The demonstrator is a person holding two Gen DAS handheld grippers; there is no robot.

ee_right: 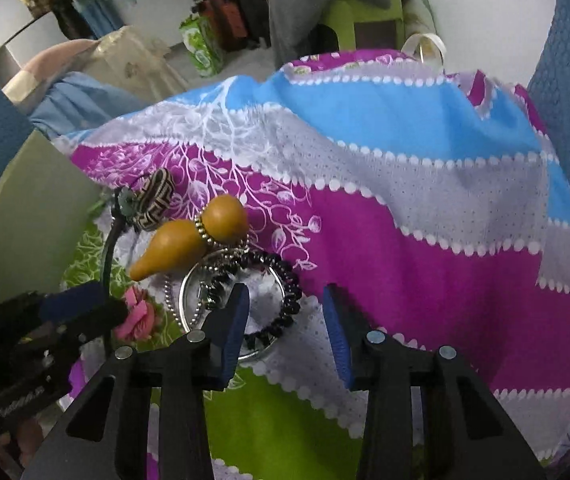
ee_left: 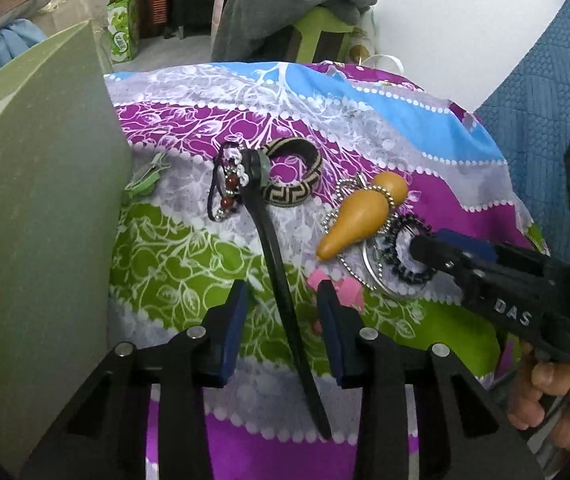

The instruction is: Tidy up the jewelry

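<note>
The jewelry lies on a floral cloth [ee_left: 189, 264]. A black hair stick [ee_left: 273, 252] with dangling beads runs between the blue pads of my left gripper [ee_left: 283, 320]; the pads stand clear of it on both sides. A yellow gourd pendant [ee_left: 361, 220] on a ball chain rests beside a silver bangle [ee_left: 369, 276] and a black bead bracelet [ee_left: 397, 236]. My right gripper [ee_right: 285, 320] is low over that black bead bracelet [ee_right: 289, 292], with its left pad on the silver bangle [ee_right: 185, 300] and its jaws apart. A woven black-and-tan bangle [ee_left: 297, 176] lies behind the stick.
A tall green foam block [ee_left: 45, 200] stands along the left edge of the cloth. A green clip [ee_left: 147, 180] lies at its foot, and a pink flower clip [ee_left: 349, 292] by my left gripper's right finger. A hand [ee_left: 557, 392] holds the right gripper. Chairs and clothing stand beyond.
</note>
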